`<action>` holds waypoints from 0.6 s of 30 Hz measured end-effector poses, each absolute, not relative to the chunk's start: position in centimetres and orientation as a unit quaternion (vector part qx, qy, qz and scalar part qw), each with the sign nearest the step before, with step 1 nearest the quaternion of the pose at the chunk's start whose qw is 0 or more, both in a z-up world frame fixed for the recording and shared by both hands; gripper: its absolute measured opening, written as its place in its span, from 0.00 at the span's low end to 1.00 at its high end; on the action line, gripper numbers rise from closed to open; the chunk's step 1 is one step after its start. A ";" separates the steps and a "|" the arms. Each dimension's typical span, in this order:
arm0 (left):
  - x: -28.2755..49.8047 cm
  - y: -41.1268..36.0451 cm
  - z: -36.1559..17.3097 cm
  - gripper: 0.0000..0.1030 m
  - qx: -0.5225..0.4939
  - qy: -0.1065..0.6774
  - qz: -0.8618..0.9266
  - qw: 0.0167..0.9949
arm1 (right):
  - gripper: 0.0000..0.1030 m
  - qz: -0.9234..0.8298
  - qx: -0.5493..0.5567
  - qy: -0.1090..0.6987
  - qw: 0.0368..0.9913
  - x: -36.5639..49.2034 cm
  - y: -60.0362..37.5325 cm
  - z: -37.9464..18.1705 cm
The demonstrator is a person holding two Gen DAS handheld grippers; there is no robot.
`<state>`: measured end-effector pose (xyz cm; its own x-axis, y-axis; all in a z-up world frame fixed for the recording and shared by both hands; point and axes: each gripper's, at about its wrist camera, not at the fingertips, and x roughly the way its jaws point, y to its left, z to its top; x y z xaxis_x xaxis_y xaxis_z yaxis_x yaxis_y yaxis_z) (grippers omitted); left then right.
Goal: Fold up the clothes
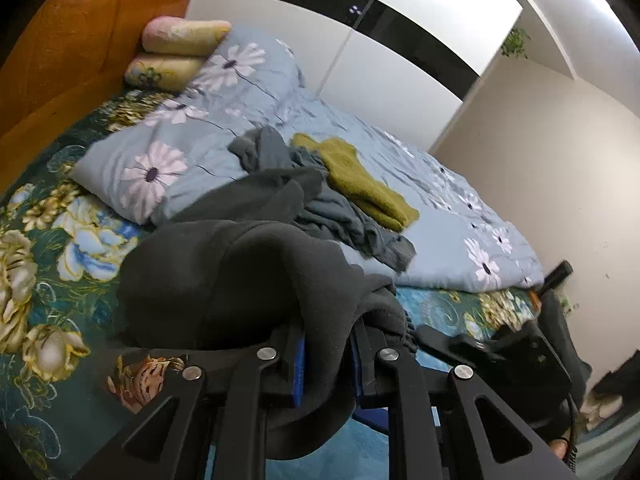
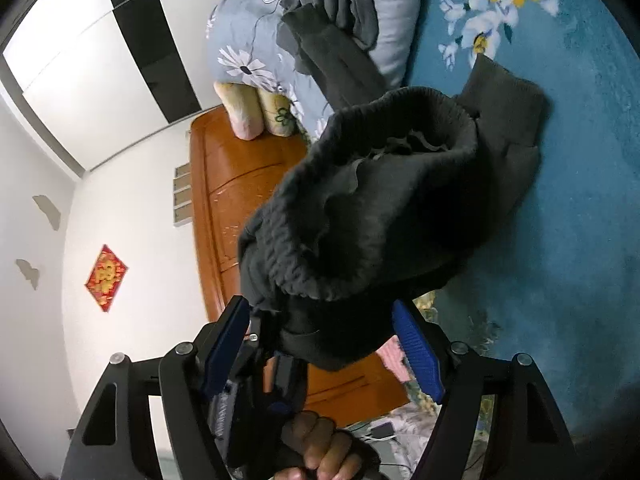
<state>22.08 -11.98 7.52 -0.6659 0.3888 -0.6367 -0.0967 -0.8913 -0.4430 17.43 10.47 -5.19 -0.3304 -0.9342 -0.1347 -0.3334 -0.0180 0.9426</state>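
dark garment (image 1: pixel 248 280) hides left tool (image 1: pixel 326 364) pads — clamped on it; right tool (image 2: pixel 320 344) wide.

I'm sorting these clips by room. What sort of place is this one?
Most likely a bedroom in a home. A bed with a floral sheet carries a blue daisy-print quilt and stacked pillows against a wooden headboard. Loose clothes lie on the quilt, including an olive sweater.

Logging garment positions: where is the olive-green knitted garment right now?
In the left wrist view, the olive-green knitted garment lies right of centre on the light blue floral quilt, beside a crumpled grey-blue garment.
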 end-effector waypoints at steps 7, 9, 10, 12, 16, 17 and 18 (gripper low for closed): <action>22.8 -9.3 6.3 0.19 -0.420 -0.159 0.877 0.172 | 0.65 -0.576 0.479 -0.621 0.232 15.0 13.1 -4.4; 22.8 -8.9 5.6 0.23 -0.437 -0.155 0.868 0.178 | 0.34 -0.606 0.482 -0.597 0.211 14.5 14.0 -3.8; 22.7 -9.0 5.2 0.26 -0.448 -0.160 0.861 0.182 | 0.29 -0.620 0.483 -0.584 0.200 14.2 14.4 -3.6; 22.6 -9.7 4.4 0.31 -0.471 -0.191 0.837 0.203 | 0.20 -0.644 0.483 -0.564 0.185 13.9 15.5 -3.0; 23.5 -12.2 3.5 0.51 -0.488 -0.258 0.804 0.222 | 0.18 -0.704 0.462 -0.518 0.147 13.4 19.3 -0.6; 23.9 -13.1 3.1 0.56 -0.493 -0.270 0.799 0.216 | 0.17 -0.716 0.452 -0.514 0.139 13.4 20.9 0.0; 24.2 -14.2 2.3 0.56 -0.501 -0.280 0.794 0.201 | 0.17 -0.726 0.444 -0.509 0.129 13.6 22.5 0.6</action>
